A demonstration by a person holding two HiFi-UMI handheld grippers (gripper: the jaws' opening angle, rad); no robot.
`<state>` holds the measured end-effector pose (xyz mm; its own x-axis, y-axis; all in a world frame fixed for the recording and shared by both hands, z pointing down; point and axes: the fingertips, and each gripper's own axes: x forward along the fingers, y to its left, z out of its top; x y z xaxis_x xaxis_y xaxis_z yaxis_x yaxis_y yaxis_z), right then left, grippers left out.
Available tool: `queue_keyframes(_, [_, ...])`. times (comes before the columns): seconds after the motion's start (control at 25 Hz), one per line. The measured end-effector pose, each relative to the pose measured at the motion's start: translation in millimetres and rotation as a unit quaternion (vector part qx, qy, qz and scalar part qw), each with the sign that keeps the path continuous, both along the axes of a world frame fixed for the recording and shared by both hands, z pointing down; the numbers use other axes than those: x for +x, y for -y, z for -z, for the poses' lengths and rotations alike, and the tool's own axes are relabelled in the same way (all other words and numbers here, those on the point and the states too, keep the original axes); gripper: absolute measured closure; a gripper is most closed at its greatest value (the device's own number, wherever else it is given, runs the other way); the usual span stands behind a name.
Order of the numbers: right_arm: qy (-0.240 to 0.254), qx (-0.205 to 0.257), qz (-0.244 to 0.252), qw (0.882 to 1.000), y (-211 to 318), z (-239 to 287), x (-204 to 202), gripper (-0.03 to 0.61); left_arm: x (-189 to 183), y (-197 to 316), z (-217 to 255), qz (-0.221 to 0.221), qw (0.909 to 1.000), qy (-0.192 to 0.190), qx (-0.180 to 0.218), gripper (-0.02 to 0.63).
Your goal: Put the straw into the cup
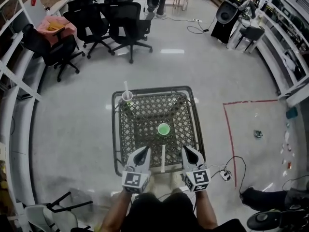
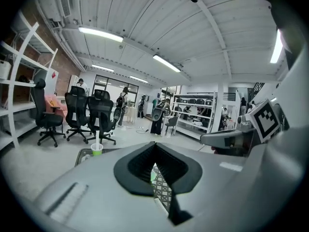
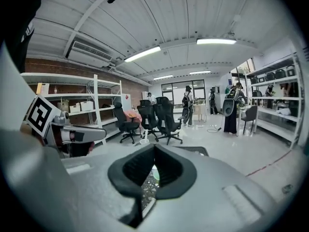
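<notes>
The left hand-held gripper (image 2: 154,145) hides nearly all the mesh tabletop (image 2: 162,191) behind its own body, leaving only a sliver. The right hand-held gripper (image 3: 154,147) blocks its view likewise. One floor object (image 1: 258,134) is too small to identify.

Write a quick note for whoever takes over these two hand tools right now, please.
Left gripper: shut, empty. Right gripper: shut, empty.
A loose straw lies on the mesh table, at its near edge, between the grippers.
The green cup stands mid-table without a straw; the far-corner cup already holds one.
Left to do: grip the loose straw and stand it in the green cup.
</notes>
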<state>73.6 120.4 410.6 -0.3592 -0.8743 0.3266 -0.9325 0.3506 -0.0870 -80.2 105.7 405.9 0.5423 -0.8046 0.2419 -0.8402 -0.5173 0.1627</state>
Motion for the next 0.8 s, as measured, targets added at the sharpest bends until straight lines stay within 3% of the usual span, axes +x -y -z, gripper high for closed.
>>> queue_keyframes(0.32, [-0.006, -0.041, 0.045, 0.998, 2.0, -63.6, 29.6, 0.575, 41.0, -9.9, -48.8, 0.01, 0.999, 0.022, -0.037, 0.606])
queue_keyframes(0.8, [0.015, -0.106, 0.08, 0.991, -5.5, -152.6, 35.9, 0.575, 57.7, -15.0, -151.8, 0.035, 0.9914, 0.055, -0.114, 0.606])
